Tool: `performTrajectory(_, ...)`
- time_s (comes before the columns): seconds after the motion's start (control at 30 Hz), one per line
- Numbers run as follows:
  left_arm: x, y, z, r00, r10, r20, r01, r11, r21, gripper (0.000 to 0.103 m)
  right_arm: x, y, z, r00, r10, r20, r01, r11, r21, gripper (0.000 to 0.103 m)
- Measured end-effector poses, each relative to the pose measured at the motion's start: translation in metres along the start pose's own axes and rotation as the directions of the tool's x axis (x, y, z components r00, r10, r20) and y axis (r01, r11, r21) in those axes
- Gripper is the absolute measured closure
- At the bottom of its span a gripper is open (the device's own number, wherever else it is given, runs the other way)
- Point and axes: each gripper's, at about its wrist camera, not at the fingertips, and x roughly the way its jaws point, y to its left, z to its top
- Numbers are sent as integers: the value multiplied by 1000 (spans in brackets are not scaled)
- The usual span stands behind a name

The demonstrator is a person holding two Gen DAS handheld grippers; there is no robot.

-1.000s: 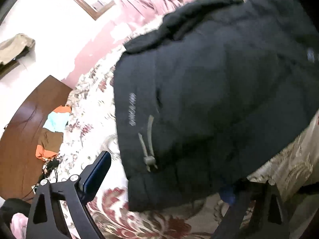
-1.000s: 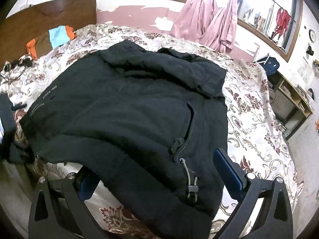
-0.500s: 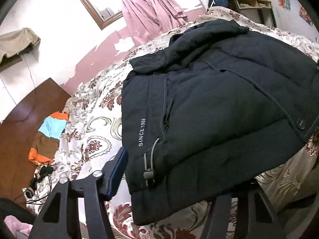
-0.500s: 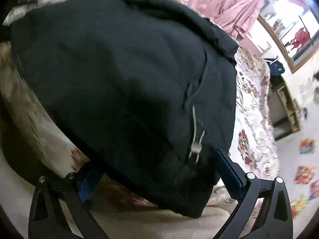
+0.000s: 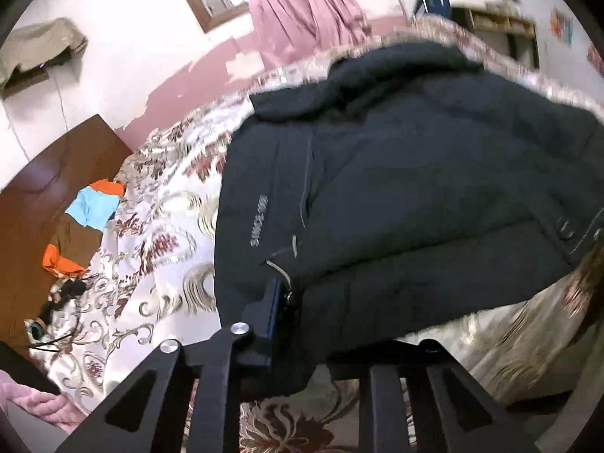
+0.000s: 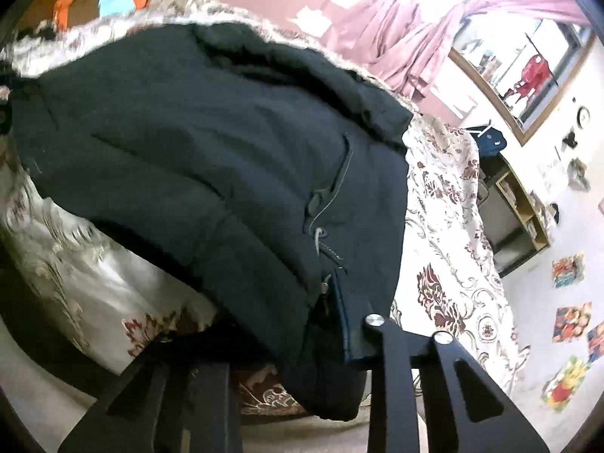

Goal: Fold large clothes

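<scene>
A bed [image 5: 162, 226] under a floral cover fills both views, and spread across it lies the big dark jacket [image 5: 396, 188], collar toward the far wall with its pink curtain [image 5: 298, 11], hem hanging over the near edge toward the cameras. Beyond the bed's far-left side there's a brown headboard [image 5: 45, 196] with a patch of orange, blue and brown clothing [image 5: 83, 226] against it, and in the right wrist view a low shelf unit [image 6: 517, 207] stands by the wall past the bed.

Now the hem. The left gripper [image 5: 298, 324] has just been closing, and its jaws are pinched together on the jacket's near-left corner: the blue-padded finger [image 5: 273, 313] presses the cloth from the left, right beside the drawcord toggle [image 5: 288, 296], while the other finger is buried under the fabric. The "SINCE" lettering [image 5: 258, 222] runs just above that grip.

Over on the other side, the right gripper [image 6: 317, 324] has also just been closing, and it clamps the near-right corner of the hem. Its blue pad [image 6: 345, 313] sits against the outer edge of the cloth, just below the zip pull and cord [image 6: 321, 234], with the dark fabric bunched between the jaws and drooping below them.
</scene>
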Motion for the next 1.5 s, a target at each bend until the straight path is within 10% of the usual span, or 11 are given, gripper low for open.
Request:
performTrajectory(0.43, -112, 50, 30, 956, -61, 287, 115, 978, -176, 93, -91, -54, 0, 949, -37, 312, -33, 976, 217, 98)
performTrajectory(1.03, -201, 89, 77, 893, -104, 437, 186, 971, -149, 98, -212, -79, 13, 785, -104, 611, -115, 945, 308, 99)
performTrajectory(1.27, -165, 93, 128, 896, -85, 435, 155, 979, -129, 98, -176, -92, 57, 776, -134, 616, -78, 949, 305, 99)
performTrajectory(1.5, -112, 89, 173, 929, -91, 359, 146, 981, -129, 98, -113, -109, 113, 816, -102, 569, -100, 945, 313, 99)
